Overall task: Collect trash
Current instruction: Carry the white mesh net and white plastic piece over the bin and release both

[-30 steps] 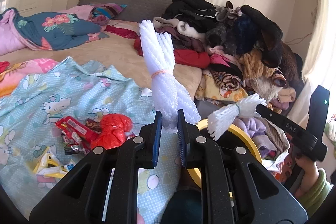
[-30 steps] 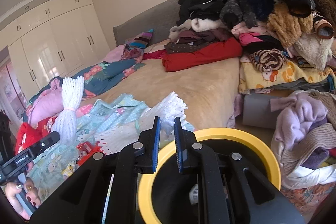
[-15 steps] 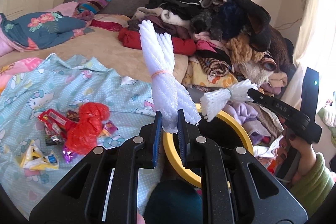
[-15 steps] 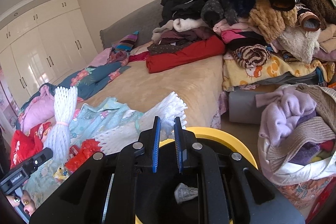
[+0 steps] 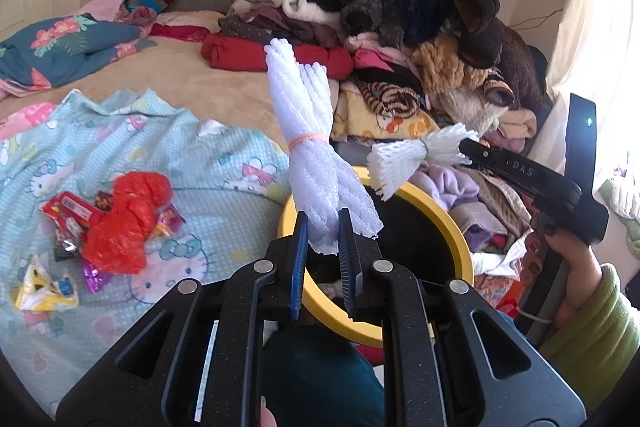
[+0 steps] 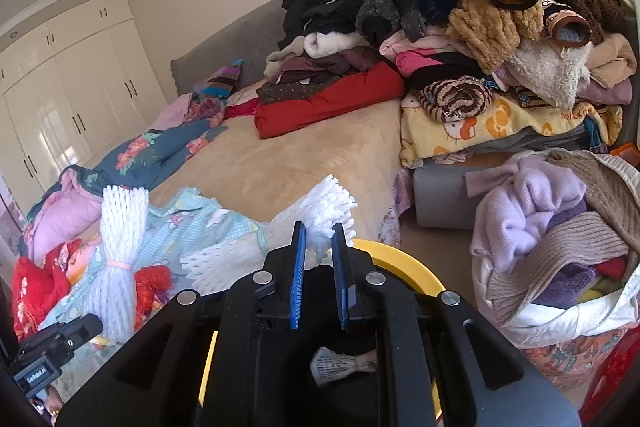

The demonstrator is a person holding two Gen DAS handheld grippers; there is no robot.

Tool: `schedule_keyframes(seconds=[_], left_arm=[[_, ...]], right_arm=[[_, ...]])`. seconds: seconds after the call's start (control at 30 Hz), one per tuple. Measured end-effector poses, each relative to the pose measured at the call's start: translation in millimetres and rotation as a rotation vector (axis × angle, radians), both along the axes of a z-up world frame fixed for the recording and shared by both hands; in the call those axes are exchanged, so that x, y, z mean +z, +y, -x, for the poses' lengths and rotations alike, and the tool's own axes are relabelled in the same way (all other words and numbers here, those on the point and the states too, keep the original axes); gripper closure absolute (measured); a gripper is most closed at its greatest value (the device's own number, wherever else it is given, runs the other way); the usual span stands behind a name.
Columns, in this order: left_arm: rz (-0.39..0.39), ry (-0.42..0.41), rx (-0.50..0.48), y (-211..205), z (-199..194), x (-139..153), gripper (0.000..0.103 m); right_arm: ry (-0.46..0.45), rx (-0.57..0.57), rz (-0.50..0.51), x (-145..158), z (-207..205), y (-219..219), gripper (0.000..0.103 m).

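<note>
The bed (image 5: 224,87) carries heaped clothes and wrappers (image 5: 72,223). Beside it a yellow-rimmed bin (image 5: 448,223) stands under both foam-net bundles: the left claw (image 5: 323,243) pinches the tall bundle (image 5: 308,131), the right claw (image 6: 319,247) the shorter one (image 6: 320,211).

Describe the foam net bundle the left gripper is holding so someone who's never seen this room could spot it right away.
Start at the yellow-rimmed black trash bin beside the bed. Just over its near rim, the left gripper pinches the bottom of a tall white foam-net bundle standing nearly upright. Unlike the shorter white foam-net bundle held sideways by the right gripper, this one has a pink rubber band around its middle.
</note>
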State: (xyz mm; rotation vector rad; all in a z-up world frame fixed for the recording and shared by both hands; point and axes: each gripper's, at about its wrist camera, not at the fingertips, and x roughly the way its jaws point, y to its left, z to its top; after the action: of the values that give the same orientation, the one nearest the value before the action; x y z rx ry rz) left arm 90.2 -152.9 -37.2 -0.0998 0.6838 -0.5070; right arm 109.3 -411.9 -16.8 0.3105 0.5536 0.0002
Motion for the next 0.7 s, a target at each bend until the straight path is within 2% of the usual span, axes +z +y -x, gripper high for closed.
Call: schedule_keyframes(seconds=[0.7], left_arm=[[-0.063, 0.093, -0.076, -39, -7, -38, 0.093]], right_arm=[[0.129, -0.015, 0.035, -42, -13, -12, 0.09]])
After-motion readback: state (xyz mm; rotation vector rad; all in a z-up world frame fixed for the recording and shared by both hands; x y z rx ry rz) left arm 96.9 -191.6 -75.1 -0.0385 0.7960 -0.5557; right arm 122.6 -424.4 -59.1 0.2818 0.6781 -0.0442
